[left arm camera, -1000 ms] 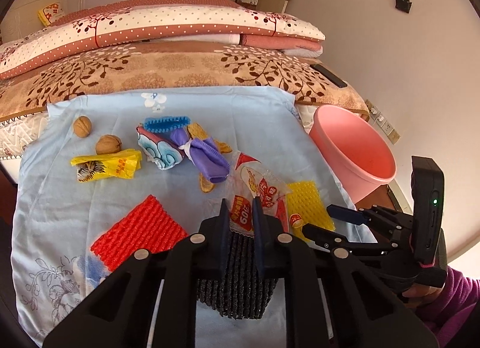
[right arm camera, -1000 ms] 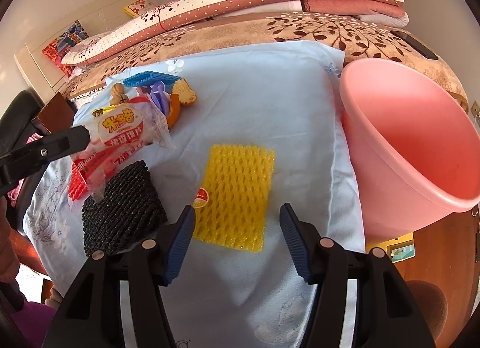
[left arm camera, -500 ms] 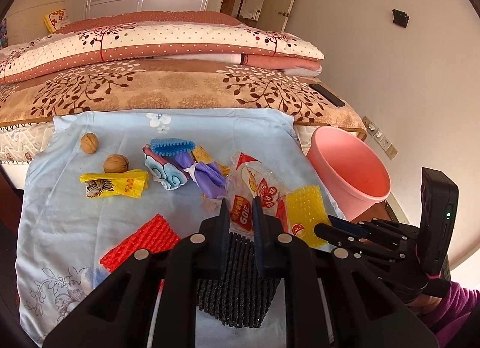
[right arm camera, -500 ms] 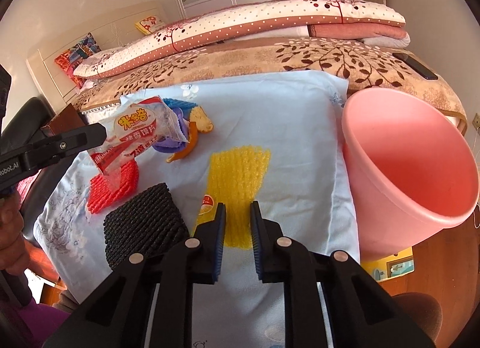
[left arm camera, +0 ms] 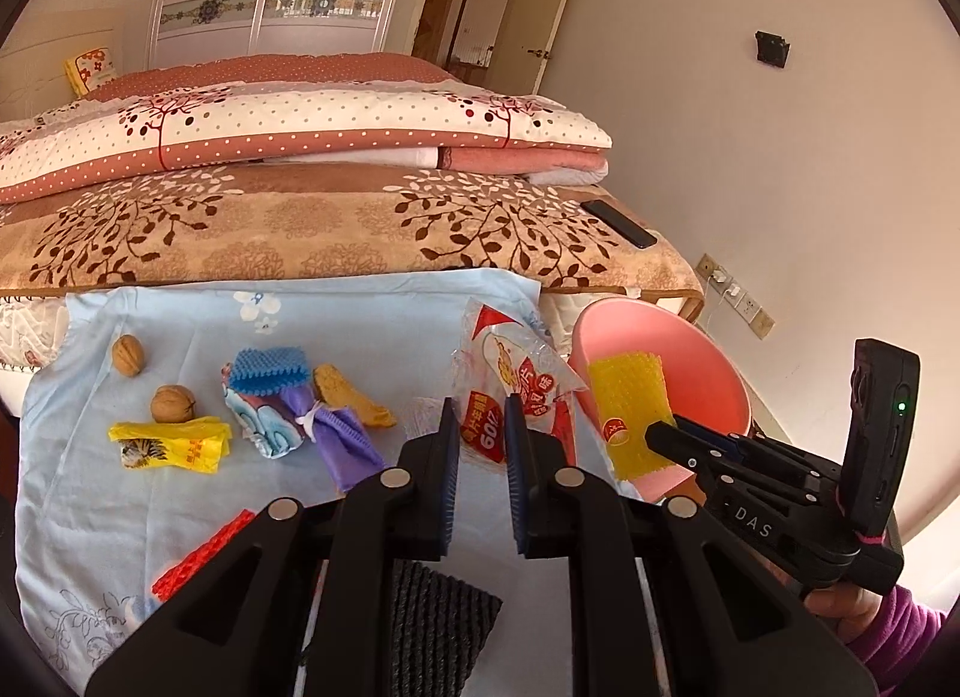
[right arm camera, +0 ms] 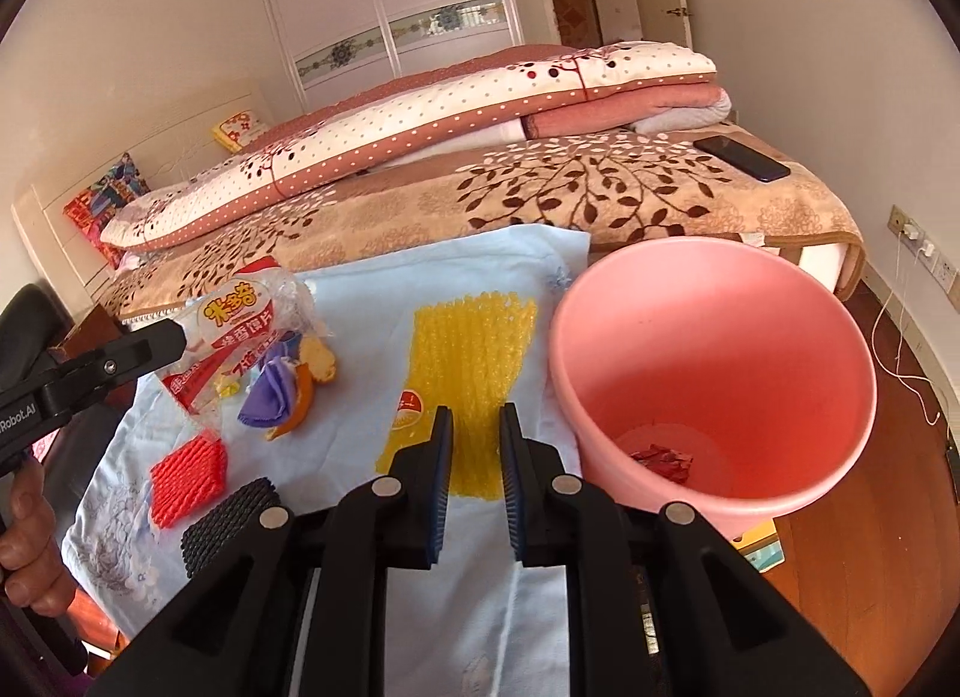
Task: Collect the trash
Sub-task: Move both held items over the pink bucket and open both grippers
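Note:
My left gripper (left arm camera: 482,433) is shut on a clear snack wrapper with red print (left arm camera: 510,373) and holds it up above the blue cloth (left arm camera: 360,325); the wrapper also shows in the right wrist view (right arm camera: 234,331). My right gripper (right arm camera: 474,445) is shut on a yellow foam net (right arm camera: 474,349) and holds it lifted just left of the pink bucket (right arm camera: 714,355). In the left wrist view the net (left arm camera: 630,403) hangs in front of the bucket (left arm camera: 714,373). A red scrap lies in the bucket's bottom.
On the cloth lie two walnuts (left arm camera: 128,355), a yellow wrapper (left arm camera: 171,442), a blue, purple and orange pile (left arm camera: 300,409), a red foam net (right arm camera: 189,472) and a black foam net (right arm camera: 234,523). A phone (right arm camera: 741,156) lies on the bed behind.
My right gripper closed on the yellow net and lifted it toward the bucket. My left gripper rose with the snack wrapper.

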A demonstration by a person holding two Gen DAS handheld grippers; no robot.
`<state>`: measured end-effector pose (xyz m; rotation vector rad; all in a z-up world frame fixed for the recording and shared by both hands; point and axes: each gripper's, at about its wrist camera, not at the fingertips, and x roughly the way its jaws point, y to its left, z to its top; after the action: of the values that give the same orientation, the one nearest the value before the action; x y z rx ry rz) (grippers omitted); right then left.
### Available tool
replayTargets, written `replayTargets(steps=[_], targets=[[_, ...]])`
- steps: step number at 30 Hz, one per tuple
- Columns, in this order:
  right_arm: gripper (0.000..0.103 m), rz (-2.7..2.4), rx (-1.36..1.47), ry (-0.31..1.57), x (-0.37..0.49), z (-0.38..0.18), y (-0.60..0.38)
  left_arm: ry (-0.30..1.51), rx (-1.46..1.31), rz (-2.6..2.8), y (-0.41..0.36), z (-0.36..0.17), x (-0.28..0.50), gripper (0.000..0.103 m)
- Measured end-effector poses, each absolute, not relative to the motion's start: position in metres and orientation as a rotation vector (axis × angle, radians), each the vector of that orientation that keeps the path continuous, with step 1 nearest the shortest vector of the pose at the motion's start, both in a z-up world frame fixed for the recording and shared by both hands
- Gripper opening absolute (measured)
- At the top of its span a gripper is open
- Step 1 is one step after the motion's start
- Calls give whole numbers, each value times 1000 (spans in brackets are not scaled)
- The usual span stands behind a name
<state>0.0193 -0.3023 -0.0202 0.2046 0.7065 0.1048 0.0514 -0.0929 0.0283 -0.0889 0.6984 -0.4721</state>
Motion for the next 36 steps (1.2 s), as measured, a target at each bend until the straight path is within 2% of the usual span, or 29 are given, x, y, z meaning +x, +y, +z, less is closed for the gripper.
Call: replayTargets(steps=[11,36], targets=[[15,-39,282,675,23,-19,-362,672,-32,-553,-159,34,64,14],[15,-168,316,723,40,-51,-417,731,94,-597,-262,-13,97,14]])
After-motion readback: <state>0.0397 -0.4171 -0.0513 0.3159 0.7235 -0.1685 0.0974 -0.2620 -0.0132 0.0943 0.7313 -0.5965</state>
